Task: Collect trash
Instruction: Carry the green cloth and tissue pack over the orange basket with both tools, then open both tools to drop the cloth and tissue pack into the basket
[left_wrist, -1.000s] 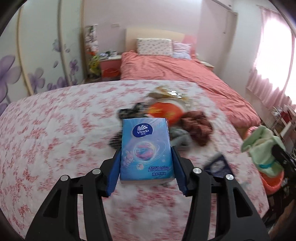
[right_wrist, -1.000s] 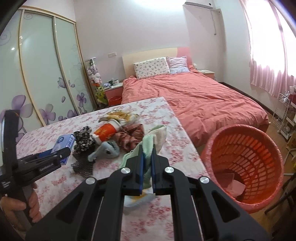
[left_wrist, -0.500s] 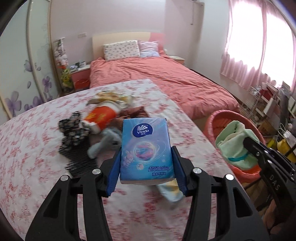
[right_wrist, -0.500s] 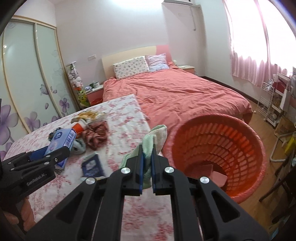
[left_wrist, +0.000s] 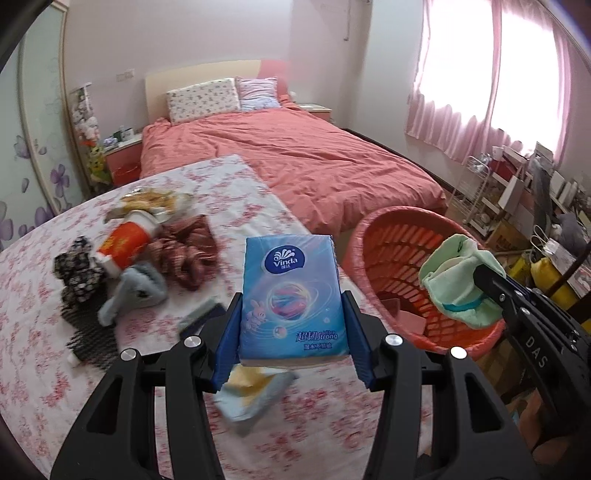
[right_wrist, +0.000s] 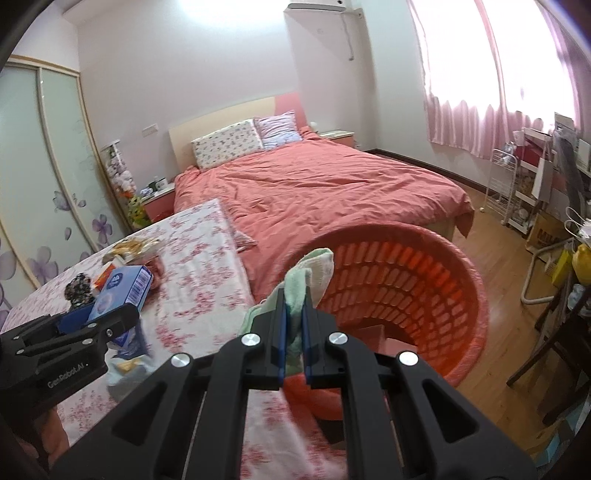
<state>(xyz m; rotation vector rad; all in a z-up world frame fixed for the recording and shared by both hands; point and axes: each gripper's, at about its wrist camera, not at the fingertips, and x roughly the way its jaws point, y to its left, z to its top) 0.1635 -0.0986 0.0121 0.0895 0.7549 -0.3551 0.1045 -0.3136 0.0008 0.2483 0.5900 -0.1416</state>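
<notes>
My left gripper (left_wrist: 291, 325) is shut on a blue Vinda tissue pack (left_wrist: 291, 299), held above the floral table (left_wrist: 44, 354) near its right edge. From the right wrist view the same tissue pack (right_wrist: 125, 288) and left gripper (right_wrist: 92, 325) appear at the left. My right gripper (right_wrist: 293, 317) is shut on a pale green cloth (right_wrist: 310, 277) that hangs over the near rim of the orange basket (right_wrist: 424, 273). In the left wrist view that green cloth (left_wrist: 454, 277) is over the basket (left_wrist: 391, 254), with the right gripper (left_wrist: 491, 280) behind it.
A heap lies on the table: a red-and-white cup (left_wrist: 125, 240), a dark red scrunchie (left_wrist: 188, 251), a grey-blue soft toy (left_wrist: 136, 291), black mesh (left_wrist: 85, 332), a crinkled wrapper (left_wrist: 155, 199). A yellow-and-blue cloth (left_wrist: 251, 391) lies under my left gripper. Beyond stands a pink bed (left_wrist: 295, 155).
Both grippers have swung right with their loads. The green cloth went from above the table to over the basket; the tissue pack is now near the table's right edge.
</notes>
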